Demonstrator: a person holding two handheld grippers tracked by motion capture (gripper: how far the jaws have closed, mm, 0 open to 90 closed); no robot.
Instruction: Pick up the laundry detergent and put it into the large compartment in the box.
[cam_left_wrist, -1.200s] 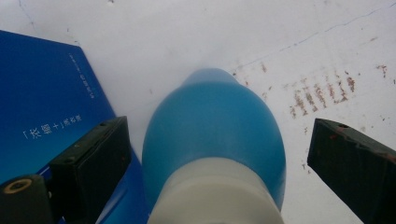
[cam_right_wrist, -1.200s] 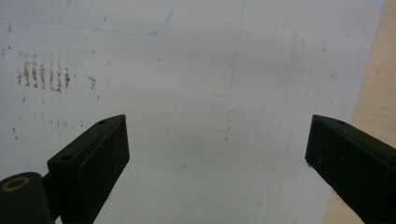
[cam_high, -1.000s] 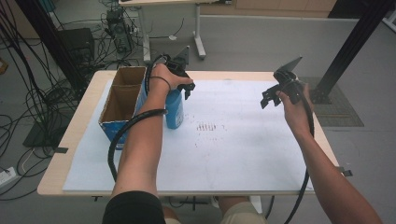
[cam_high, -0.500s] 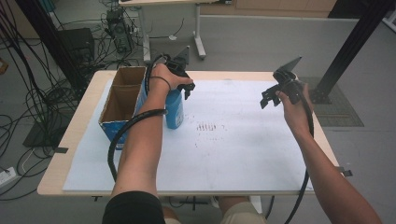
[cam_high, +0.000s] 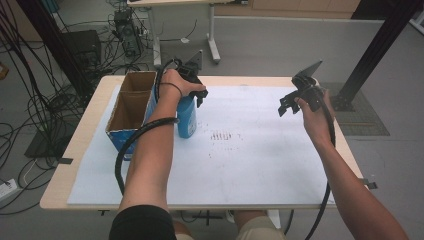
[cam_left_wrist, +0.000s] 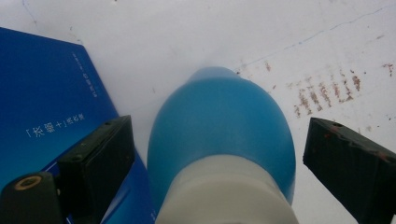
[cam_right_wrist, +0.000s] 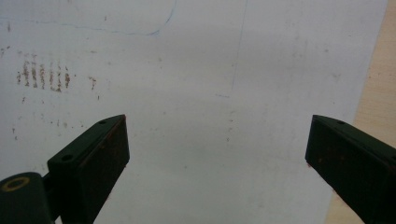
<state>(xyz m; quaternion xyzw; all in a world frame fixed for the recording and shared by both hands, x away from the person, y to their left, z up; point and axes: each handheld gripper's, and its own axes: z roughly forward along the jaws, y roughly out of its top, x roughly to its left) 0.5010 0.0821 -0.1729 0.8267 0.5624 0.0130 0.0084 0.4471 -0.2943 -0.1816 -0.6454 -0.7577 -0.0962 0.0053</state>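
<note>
The blue bottle stands upright on the white sheet that covers the bench, touching or just beside the blue cardboard box at the bench's 10 o'clock corner. Its long axis runs straight up and down, with the pale cap on top. The left hand-held gripper hangs right over it and points down. In the left gripper view the bottle sits in the gap between the two black jaws, with the box side at 9 o'clock. The jaws have just been closing a little, but they are not squeezing yet: there is a thin gap on the left side and a wider gap on the right, so the left hand-held gripper is loose around the bottle. The bottle sits a bit nearer the left jaw, so that one will likely touch first. The right hand-held gripper is held up in the air well apart, at about 3 o'clock from the bottle, with its jaws wide and nothing in them; below it is bare sheet with some brown marks. The left hand is much nearer, so the grab looks like its job. The next move is probably to close on the bottle from both sides and lift it straight up.
</note>
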